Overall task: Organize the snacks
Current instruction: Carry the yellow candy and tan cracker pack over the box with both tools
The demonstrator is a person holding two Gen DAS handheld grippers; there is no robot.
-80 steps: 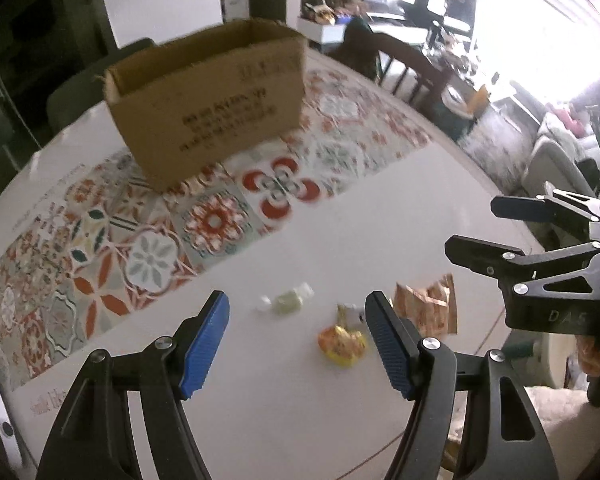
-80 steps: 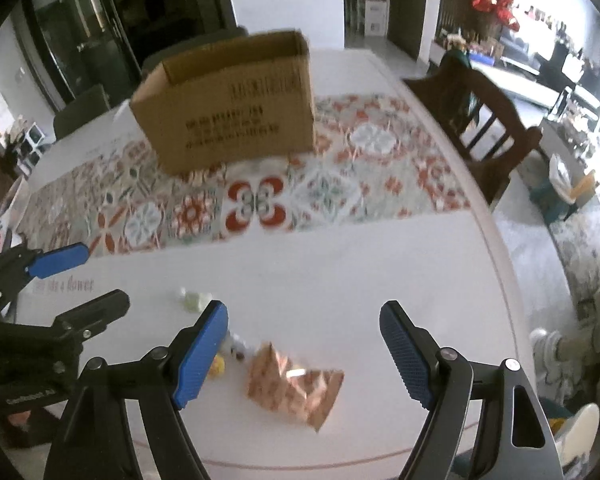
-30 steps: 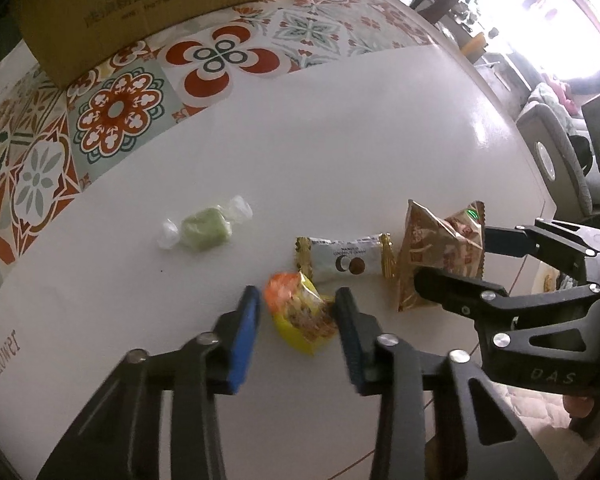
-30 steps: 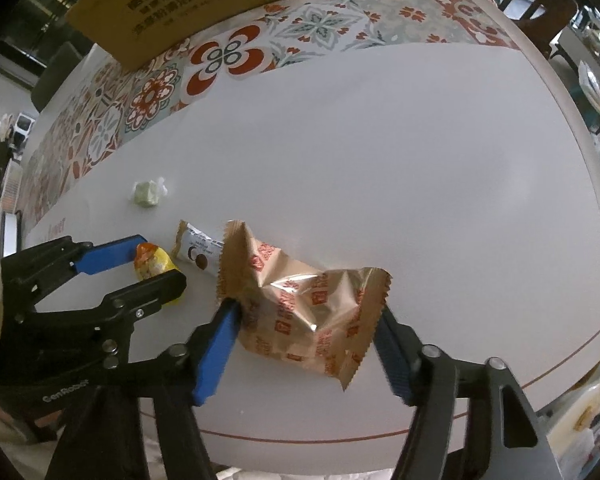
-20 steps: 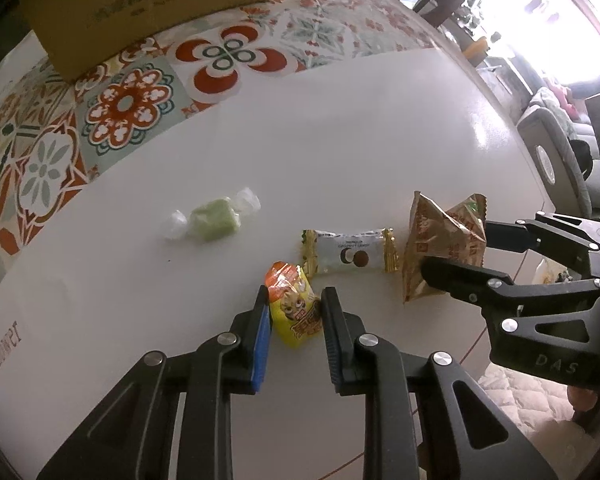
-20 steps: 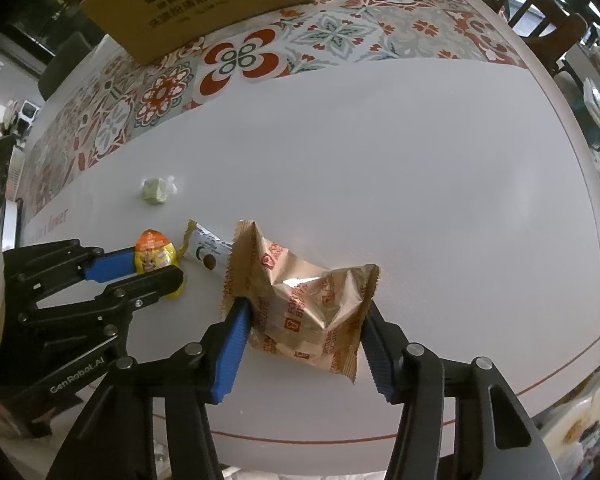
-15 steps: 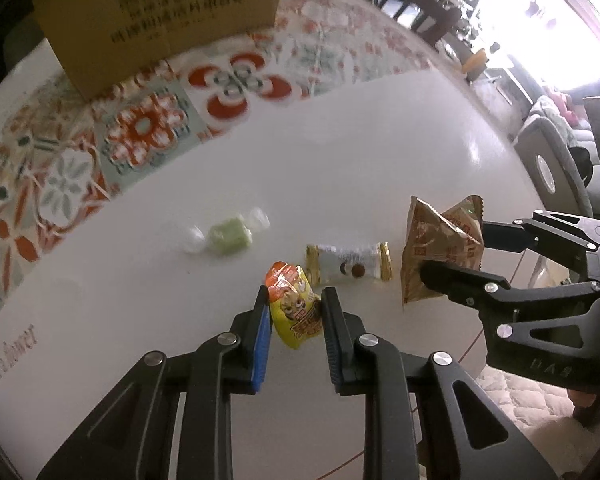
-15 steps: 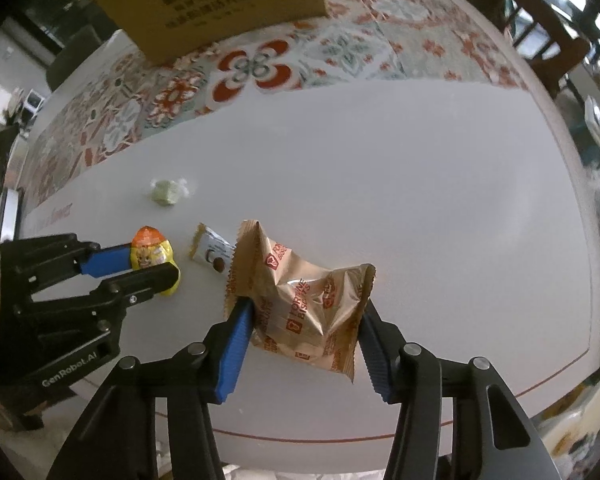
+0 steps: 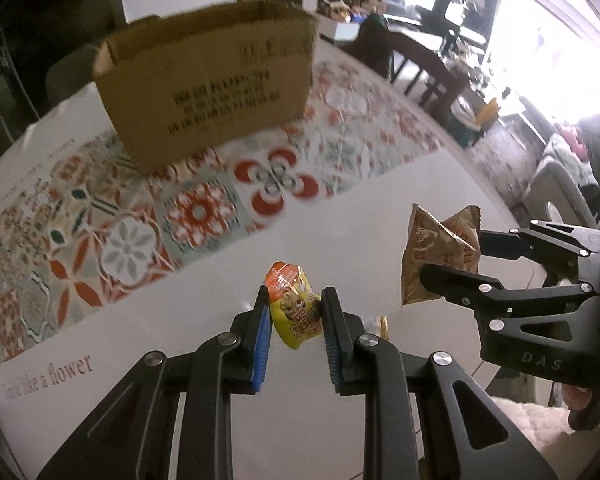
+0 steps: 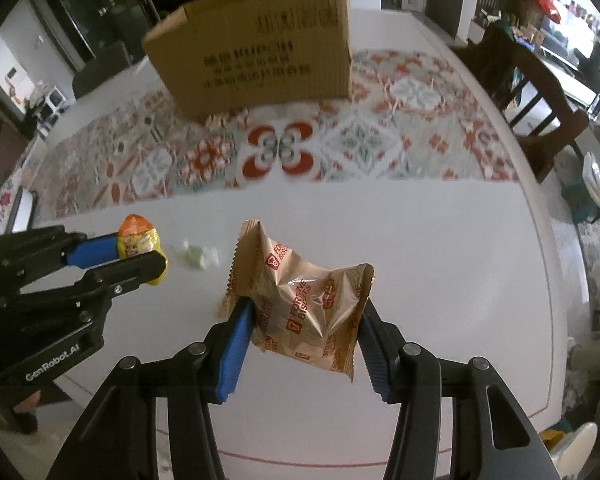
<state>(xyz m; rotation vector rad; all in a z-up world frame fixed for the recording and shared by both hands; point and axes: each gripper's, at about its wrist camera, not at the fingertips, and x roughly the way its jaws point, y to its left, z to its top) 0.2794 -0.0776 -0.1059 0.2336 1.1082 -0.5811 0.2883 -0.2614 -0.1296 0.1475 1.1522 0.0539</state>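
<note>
Right wrist view, reading from the left: the left gripper [image 10: 140, 254] reaches in from the frame's edge, its blue-padded fingers pinching a yellow-and-orange snack pouch [image 10: 140, 242] held above the white table [image 10: 440, 248]. Just right of that pouch, between the two tools, a pale green wrapped candy [image 10: 198, 258] lies on the tabletop. At centre, the right gripper [image 10: 306, 326] clamps a crinkled bronze fortune biscuit packet [image 10: 300, 296] from both sides, the packet lifted off the surface. Beyond both tools, past a patterned tile runner [image 10: 284, 148], stands an open cardboard box [image 10: 256, 52] with printed lettering on its near wall; a dark wooden chair [image 10: 536, 84] sits to the far right.

From the left wrist view, the left gripper [image 9: 294, 312] holds the snack pouch [image 9: 296, 312] upright between closed pads, with the cardboard box [image 9: 208, 92] ahead and slightly left on the runner [image 9: 196, 212]. Peeking from behind the right-hand finger is the gold end of another wrapper [image 9: 382, 326] on the table [image 9: 340, 420]. Farther right, the right gripper [image 9: 450, 256] carries the biscuit packet [image 9: 436, 256] level with the pouch.
</note>
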